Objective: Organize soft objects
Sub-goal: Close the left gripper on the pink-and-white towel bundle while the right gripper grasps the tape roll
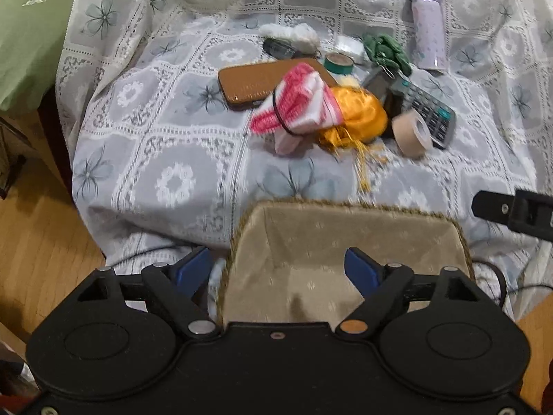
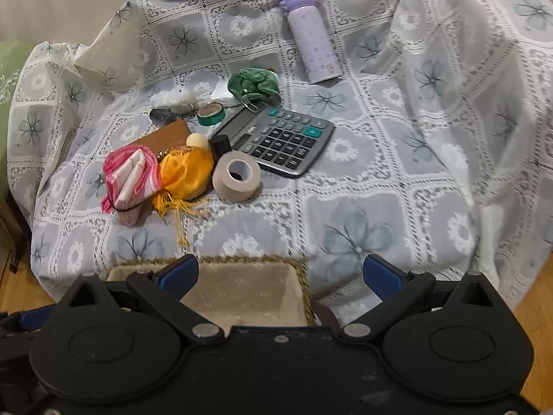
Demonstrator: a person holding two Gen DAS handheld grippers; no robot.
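A pink-and-white striped cloth (image 1: 297, 103) (image 2: 129, 180), an orange satin pouch (image 1: 359, 110) (image 2: 185, 173), a green fabric piece (image 1: 385, 52) (image 2: 254, 83) and a white fluffy item (image 1: 297, 34) (image 2: 176, 98) lie on the lace-covered surface. A beige fabric basket (image 1: 446, 238) (image 2: 297, 297) stands at the near edge, empty. My left gripper (image 1: 276, 269) is open and empty, hovering over the basket's left rim. My right gripper (image 2: 280, 273) is open and empty above the basket's right edge; part of it shows in the left wrist view (image 1: 511, 211).
Hard items sit among the soft ones: a calculator (image 2: 276, 138), a beige tape roll (image 2: 236, 176), green tape (image 2: 211, 114), a brown case (image 1: 249, 83), a lilac bottle (image 2: 311, 38). A green cushion (image 1: 31, 34) is at left. Wood floor (image 1: 41, 242) lies beyond the cloth's edge.
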